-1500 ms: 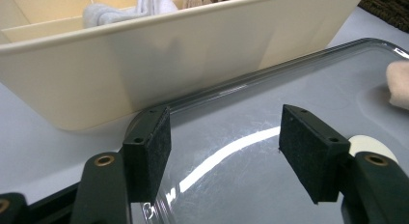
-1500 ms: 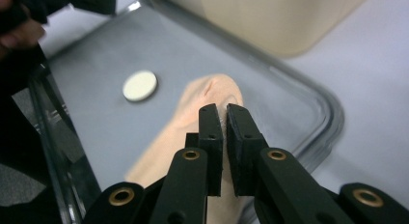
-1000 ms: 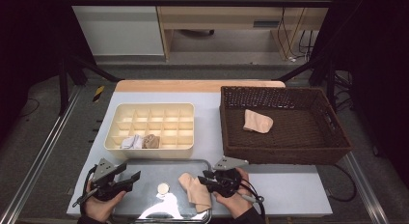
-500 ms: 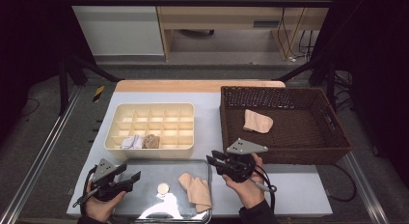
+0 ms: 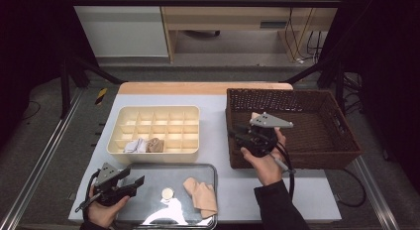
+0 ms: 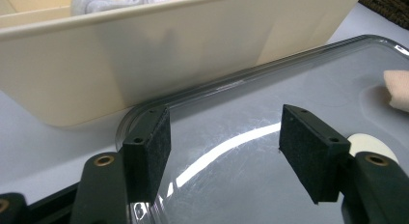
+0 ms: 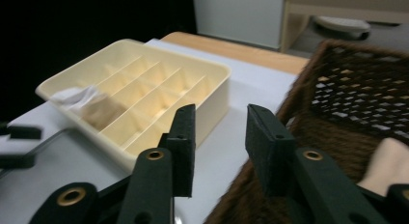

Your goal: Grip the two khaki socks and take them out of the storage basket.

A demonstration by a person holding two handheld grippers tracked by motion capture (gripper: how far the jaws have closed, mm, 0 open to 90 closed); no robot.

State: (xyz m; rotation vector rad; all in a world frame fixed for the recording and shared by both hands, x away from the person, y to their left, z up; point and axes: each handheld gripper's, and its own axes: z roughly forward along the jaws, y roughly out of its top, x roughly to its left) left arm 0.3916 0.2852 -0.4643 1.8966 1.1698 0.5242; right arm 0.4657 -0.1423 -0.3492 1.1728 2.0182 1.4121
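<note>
Over the basket [image 5: 346,141] rim, the right tool [image 5: 236,136] hangs empty, jaws just widening; left tool [image 5: 136,183] released

A white-topped table [image 5: 218,103] with a pale wooden far edge stands on a grey floor [image 5: 54,141], flanked by metal rails [image 5: 37,163] and black frame struts [image 5: 81,66]. Beyond it, a white cabinet front [image 5: 119,24] adjoins a light wooden desk [image 5: 228,17], with black cables [image 5: 307,39] hanging at the right. The side margins lie in deep shadow; overhead light glares on the table.
</note>
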